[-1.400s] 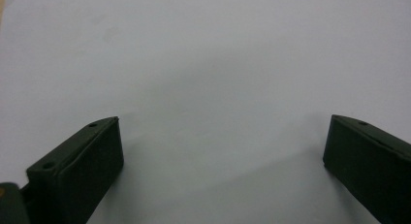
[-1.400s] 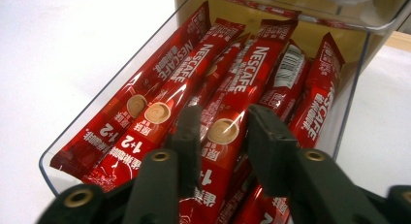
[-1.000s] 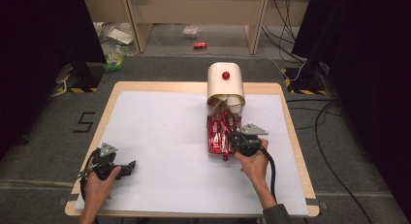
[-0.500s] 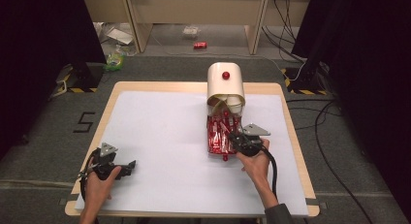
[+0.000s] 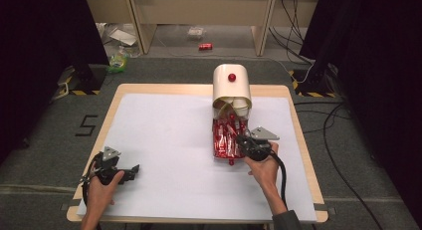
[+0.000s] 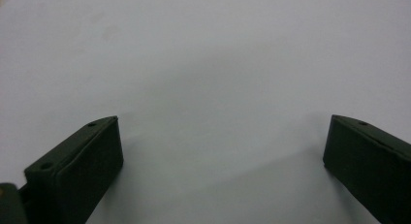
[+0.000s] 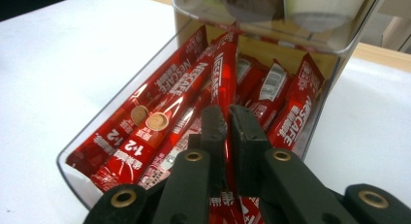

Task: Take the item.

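**Coffee stick pinched in the tray, lift comes next**

Coffee stick is a red sachet standing tilted among the others in the clear tray, which sits on the table right in front of the cream dispenser.

Left to right: left gripper rests near the table's near-left corner, jaws wide apart, nothing btw them, just white surface.

Right gripper is over the tray w/ jaws nearly together, clamped on that one stick.

So imo the step in hand is the grab itself. Next move prob calls for a straight pull up and back so neighbours don't drag along.

Hard to tell: whether the pads caught only one sachet, since the lower end is hidden behind the jaws. Dispenser inside is blurry, top cut off in the right gripper view.
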Motion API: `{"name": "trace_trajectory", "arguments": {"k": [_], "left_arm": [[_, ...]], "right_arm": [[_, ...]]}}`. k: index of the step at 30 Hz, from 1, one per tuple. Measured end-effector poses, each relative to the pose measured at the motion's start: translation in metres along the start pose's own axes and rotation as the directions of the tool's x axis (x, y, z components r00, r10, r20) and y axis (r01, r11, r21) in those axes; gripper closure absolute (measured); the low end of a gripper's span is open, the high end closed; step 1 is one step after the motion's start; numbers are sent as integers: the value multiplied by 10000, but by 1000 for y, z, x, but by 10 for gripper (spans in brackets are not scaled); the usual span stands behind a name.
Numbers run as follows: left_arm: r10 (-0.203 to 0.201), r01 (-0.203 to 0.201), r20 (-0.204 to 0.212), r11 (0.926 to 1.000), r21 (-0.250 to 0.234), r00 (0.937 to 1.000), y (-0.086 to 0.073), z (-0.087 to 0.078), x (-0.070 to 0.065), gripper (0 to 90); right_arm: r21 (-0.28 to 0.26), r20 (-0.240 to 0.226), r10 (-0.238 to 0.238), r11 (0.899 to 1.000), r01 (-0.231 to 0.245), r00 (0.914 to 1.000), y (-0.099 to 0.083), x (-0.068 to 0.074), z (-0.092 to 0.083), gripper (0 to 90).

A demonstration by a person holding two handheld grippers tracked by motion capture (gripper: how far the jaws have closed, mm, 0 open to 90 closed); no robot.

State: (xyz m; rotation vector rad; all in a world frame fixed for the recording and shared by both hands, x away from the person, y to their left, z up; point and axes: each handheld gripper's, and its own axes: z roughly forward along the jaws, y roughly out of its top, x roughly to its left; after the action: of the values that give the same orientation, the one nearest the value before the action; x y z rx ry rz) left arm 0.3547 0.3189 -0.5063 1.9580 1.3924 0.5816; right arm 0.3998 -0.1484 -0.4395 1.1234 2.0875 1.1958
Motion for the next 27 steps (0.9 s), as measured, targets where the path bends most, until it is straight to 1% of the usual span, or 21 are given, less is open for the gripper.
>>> {"name": "trace_trajectory", "arguments": {"k": [5,9,15,19,23,27], "left_arm": [[-5,5,3,10000,3,10000,0,0,0,0],[-14,14,29,10000,7,10000,0,0,0,0],[-44,44,60,10000,9,10000,0,0,1,0],[-42,42,59,10000,10,10000,0,0,1,0],[-39,39,57,10000,7,10000,0,0,0,0],[-45,45,55,10000,-2,10000,0,0,0,0]], "right_arm": [[-45,-38,-35,10000,34,10000,1,1,-3,853],[32,-101,-5,10000,5,9999,-1,1,-5,853],[-13,-90,-34,10000,33,10000,0,-3,-10,855],[-14,-204,-61,10000,61,9998,0,-4,-12,855],[113,-332,-145,9998,148,9993,-2,-2,-15,855],[64,-372,-168,9998,170,9992,-2,-2,-20,855]]}}
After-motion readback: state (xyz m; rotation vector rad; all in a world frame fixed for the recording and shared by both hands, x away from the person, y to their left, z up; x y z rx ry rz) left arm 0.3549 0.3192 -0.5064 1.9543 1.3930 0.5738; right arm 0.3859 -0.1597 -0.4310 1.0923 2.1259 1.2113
